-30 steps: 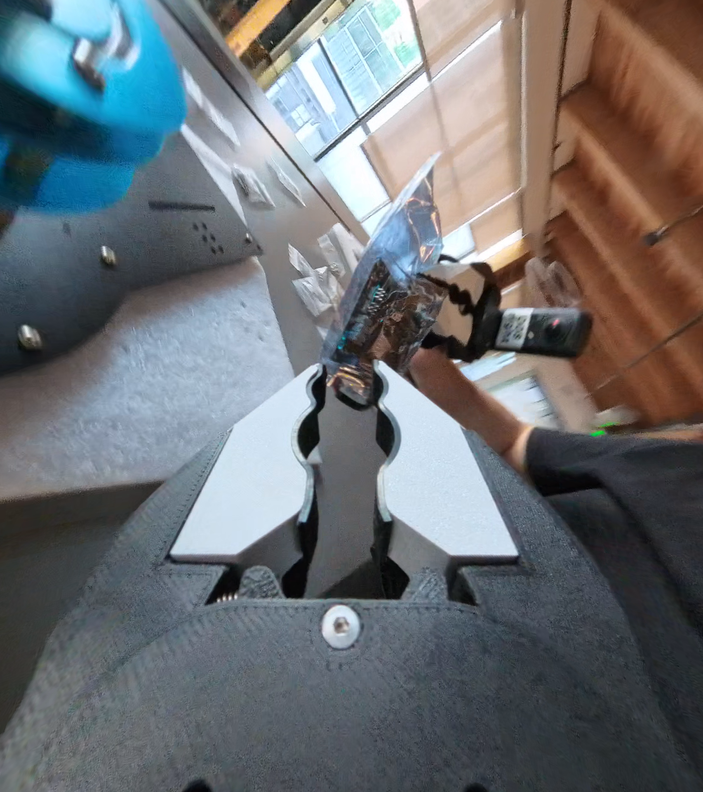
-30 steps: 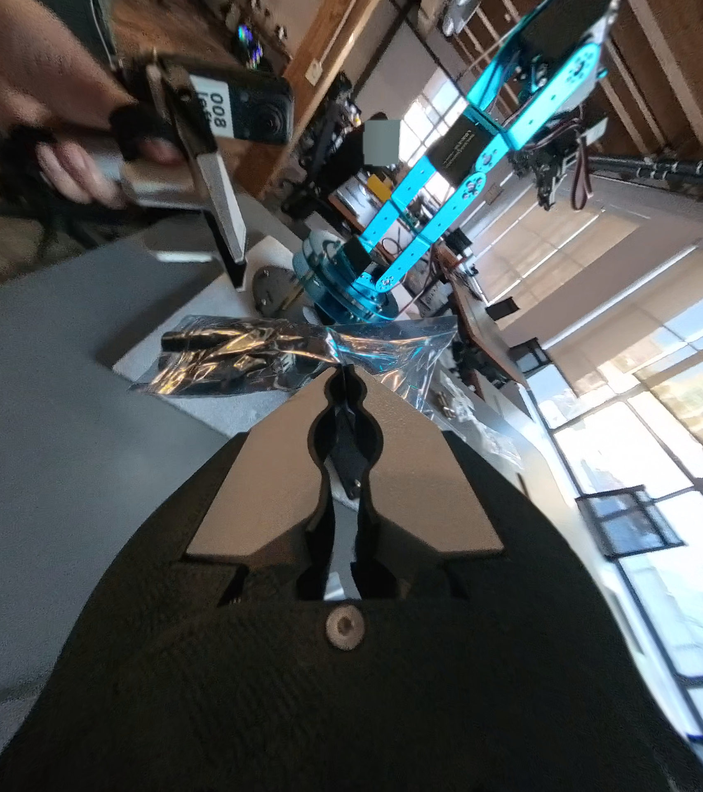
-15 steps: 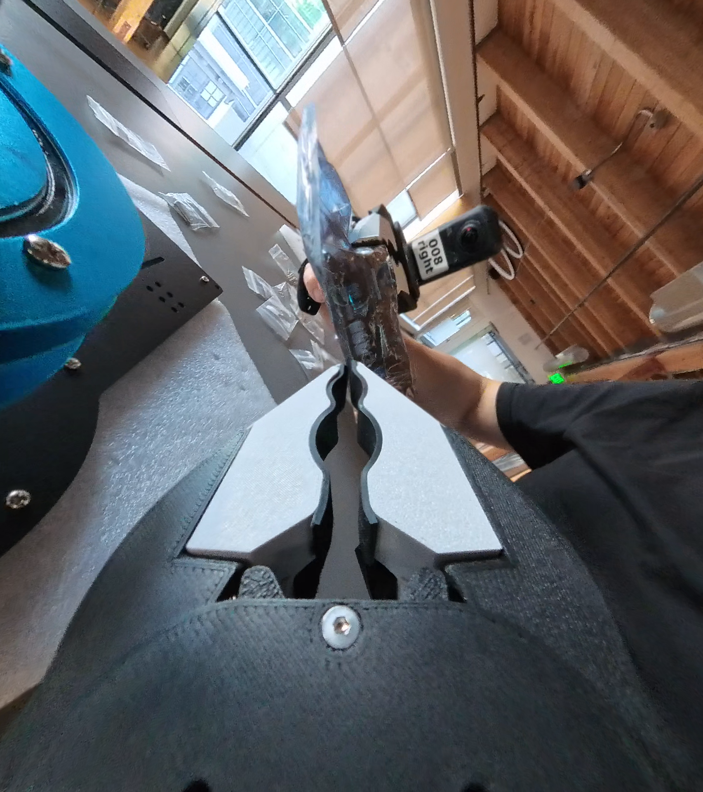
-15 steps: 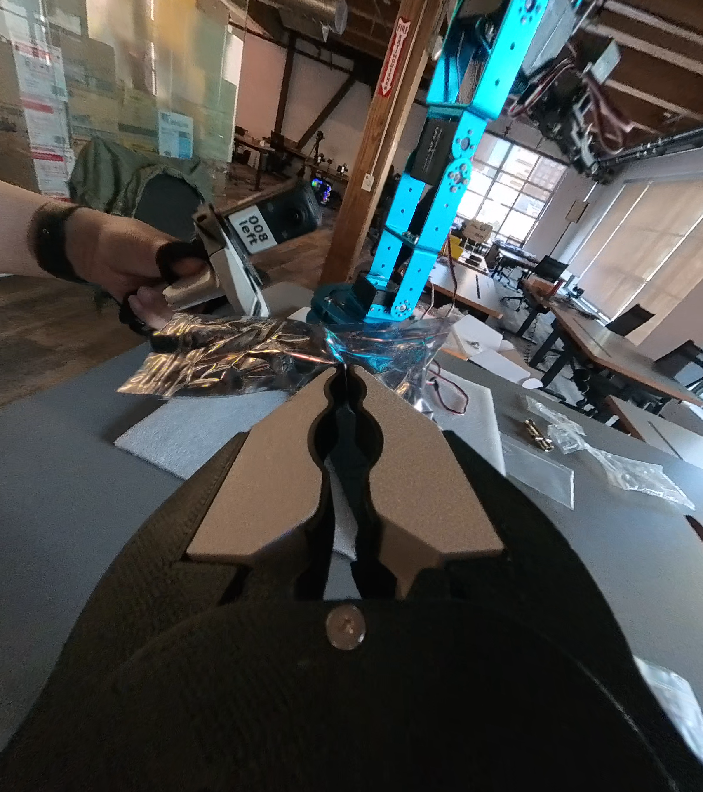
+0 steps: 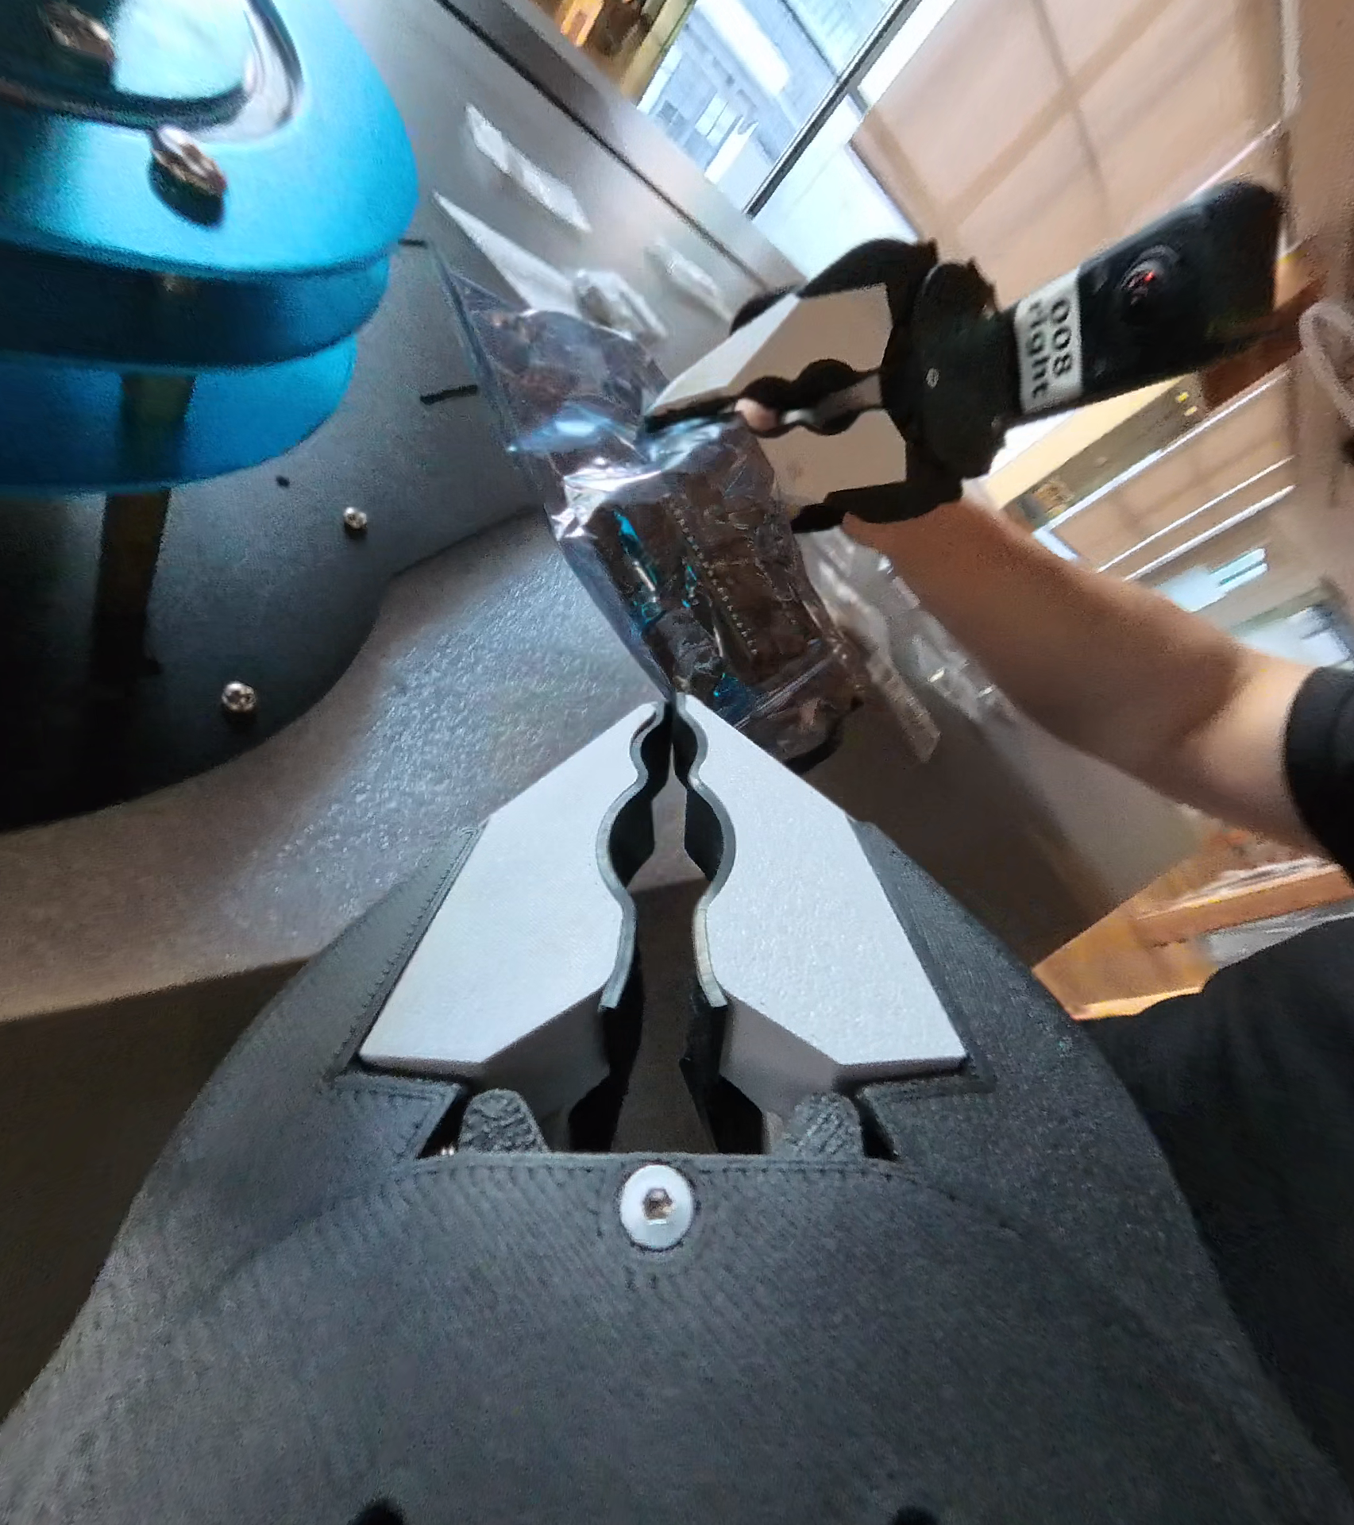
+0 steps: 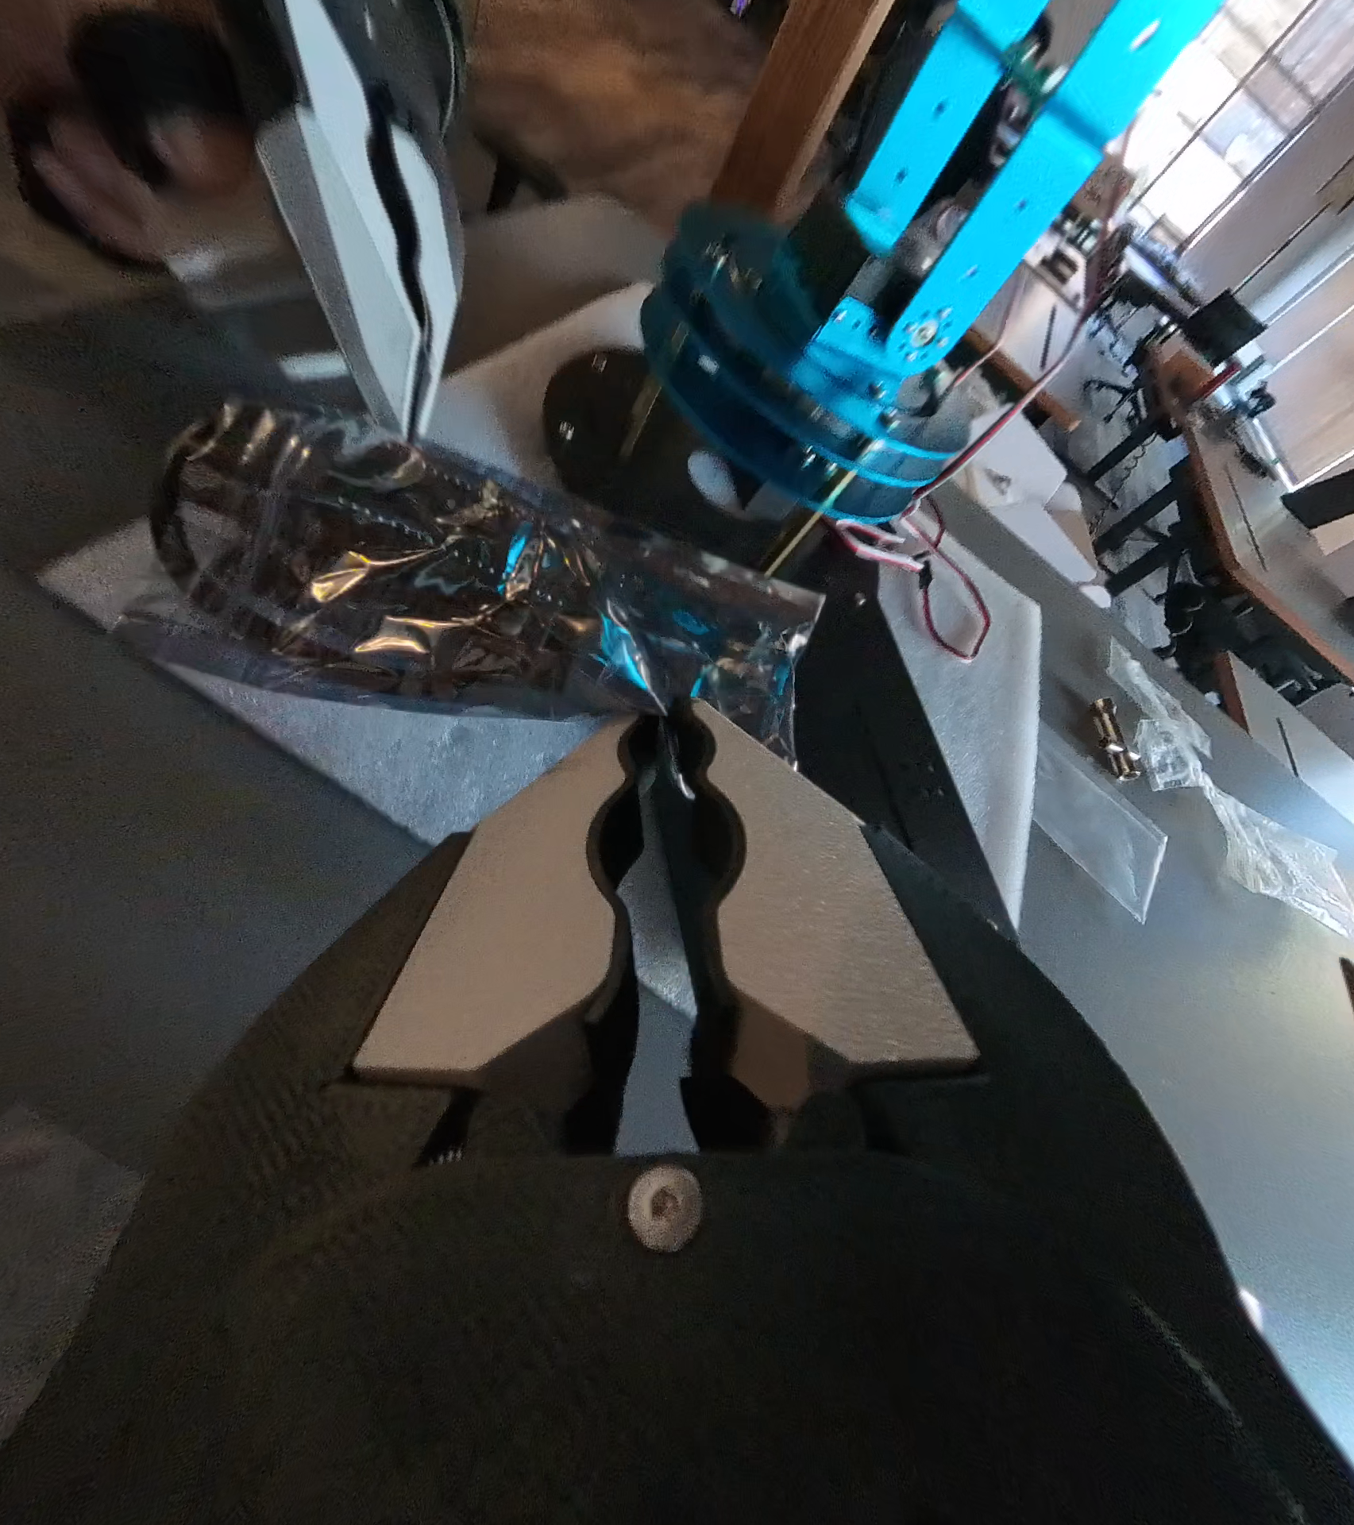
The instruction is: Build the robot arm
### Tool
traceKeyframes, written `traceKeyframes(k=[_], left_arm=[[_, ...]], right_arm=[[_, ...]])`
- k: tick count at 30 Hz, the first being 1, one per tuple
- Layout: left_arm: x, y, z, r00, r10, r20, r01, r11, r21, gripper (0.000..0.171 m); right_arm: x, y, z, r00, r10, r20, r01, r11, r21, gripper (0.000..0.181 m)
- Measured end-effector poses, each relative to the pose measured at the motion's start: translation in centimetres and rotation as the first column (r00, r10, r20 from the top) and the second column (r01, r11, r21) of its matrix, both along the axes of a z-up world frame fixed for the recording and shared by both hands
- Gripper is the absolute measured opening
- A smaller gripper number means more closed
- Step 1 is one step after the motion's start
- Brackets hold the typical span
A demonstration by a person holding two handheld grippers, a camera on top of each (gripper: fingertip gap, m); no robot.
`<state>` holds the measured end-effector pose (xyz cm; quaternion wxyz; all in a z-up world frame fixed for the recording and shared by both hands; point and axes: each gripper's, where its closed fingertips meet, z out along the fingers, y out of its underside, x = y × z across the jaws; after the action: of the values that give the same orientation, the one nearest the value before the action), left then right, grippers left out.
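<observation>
A clear plastic bag (image 5: 698, 569) with dark electronic parts inside hangs between my two grippers. My left gripper (image 5: 672, 716) is shut on one edge of the bag. My right gripper (image 6: 665, 720) is shut on the crumpled opposite end of the bag (image 6: 409, 578). The right gripper also shows in the left wrist view (image 5: 661, 413), pinching the bag's far end. The left gripper shows in the right wrist view (image 6: 413, 421), tips down on the bag. The bag is low over a white foam sheet (image 6: 409, 767).
A blue robot arm on a round black base (image 6: 780, 396) stands on the foam right behind the bag, and it fills the upper left of the left wrist view (image 5: 120, 247). Small clear bags (image 6: 1251, 833) and a brass part (image 6: 1111, 734) lie on the grey table (image 6: 1234, 1155). Tip to tip, the grippers are about 10 cm apart.
Both grippers have come down with the bag, from held up in the air to low over the foam sheet beside the blue base. Both have stayed shut on it.
</observation>
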<state>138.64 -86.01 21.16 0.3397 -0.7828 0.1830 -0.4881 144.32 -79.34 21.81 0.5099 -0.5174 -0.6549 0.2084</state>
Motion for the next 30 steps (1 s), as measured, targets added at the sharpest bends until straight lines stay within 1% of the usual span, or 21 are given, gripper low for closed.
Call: traceKeyframes(k=[2, 4, 5, 8, 12, 14, 16, 17, 19, 20, 21, 22, 23, 25, 27, 28, 30], left_arm=[[-0.1, -0.2, -0.4, 0.999, 0.010, -0.034, -0.010, 1.000, 0.004, 0.000], [-0.2, -0.4, -0.7, 0.999, 0.016, -0.045, -0.016, 1.000, -0.006, 0.000], [-0.3, -0.5, -0.8, 0.999, 0.023, -0.046, -0.023, 1.000, -0.010, 0.000], [-0.3, -0.5, -0.8, 0.999, 0.030, -0.021, -0.030, 0.999, -0.027, 0.000], [-0.3, -0.3, -0.8, 1.000, 0.029, -0.001, -0.029, 0.999, -0.045, 0.000], [-0.2, -0.3, -0.8, 1.000, 0.026, 0.001, -0.025, 0.998, -0.050, 0.000], [-0.1, -0.3, -0.8, 1.000, 0.014, -0.001, -0.014, 0.999, -0.053, 0.000], [-0.1, -0.3, -0.8, 1.000, 0.006, 0.002, -0.005, 0.998, -0.056, 0.000], [-0.1, -0.4, -0.7, 1.000, -0.010, 0.001, 0.010, 0.998, -0.056, 0.000], [-0.1, -0.5, -0.7, 1.000, -0.018, -0.005, 0.018, 0.999, -0.048, 0.000], [0.0, -0.6, -0.7, 1.000, -0.027, -0.011, 0.027, 0.999, -0.037, 0.000], [0.0, -0.7, -0.4, 0.999, -0.037, -0.008, 0.037, 0.999, -0.027, 0.000], [0.2, -0.8, 0.0, 0.999, -0.046, 0.000, 0.046, 0.999, -0.020, 0.000], [0.5, -0.9, 0.7, 0.998, -0.056, 0.010, 0.056, 0.998, -0.013, 0.000], [0.9, -1.1, 1.2, 0.999, -0.052, 0.001, 0.052, 0.999, 0.009, 0.000], [1.0, -1.1, 1.3, 0.999, -0.046, -0.010, 0.047, 0.999, 0.022, 0.000], [1.2, -1.3, 1.6, 0.999, -0.040, -0.019, 0.041, 0.998, 0.046, 0.000]], right_arm=[[-0.1, 0.3, -1.2, 0.998, -0.001, 0.069, -0.001, 1.000, 0.027, 0.007], [0.0, 0.4, -2.0, 0.993, 0.005, 0.116, -0.011, 0.999, 0.052, 0.015], [0.0, 0.5, -2.1, 0.992, 0.010, 0.127, -0.019, 0.998, 0.068, 0.020], [0.5, 0.6, -2.2, 0.984, 0.027, 0.174, -0.045, 0.994, 0.097, 0.024], [1.7, 0.7, -2.3, 0.960, 0.041, 0.279, -0.082, 0.987, 0.137, 0.029], [2.8, 0.9, -2.2, 0.942, 0.006, 0.335, -0.057, 0.988, 0.142, 0.031], [4.3, 0.8, -1.8, 0.930, -0.086, 0.357, 0.051, 0.993, 0.104, 0.031], [4.6, 0.3, -1.2, 0.936, -0.149, 0.320, 0.135, 0.989, 0.067, 0.031], [3.7, -2.4, 1.2, 0.953, -0.259, 0.159, 0.273, 0.959, -0.077, 0.030], [2.6, -4.3, 2.4, 0.955, -0.291, 0.063, 0.297, 0.942, -0.155, 0.030], [1.5, -6.0, 3.2, 0.946, -0.324, -0.007, 0.316, 0.927, -0.204, 0.030], [0.5, -7.3, 3.3, 0.937, -0.348, -0.037, 0.333, 0.918, -0.213, 0.030], [-0.5, -8.5, 2.9, 0.934, -0.356, -0.039, 0.342, 0.918, -0.199, 0.030], [-1.8, -9.3, 1.1, 0.915, -0.404, 0.015, 0.402, 0.907, -0.126, 0.030], [-2.6, -10.0, -0.1, 0.909, -0.416, 0.035, 0.417, 0.906, -0.072, 0.026], [-2.6, -9.9, -0.1, 0.895, -0.445, 0.019, 0.445, 0.893, -0.061, 0.024], [-2.5, -10.1, 0.7, 0.892, -0.449, -0.039, 0.447, 0.893, -0.054, 0.018]])
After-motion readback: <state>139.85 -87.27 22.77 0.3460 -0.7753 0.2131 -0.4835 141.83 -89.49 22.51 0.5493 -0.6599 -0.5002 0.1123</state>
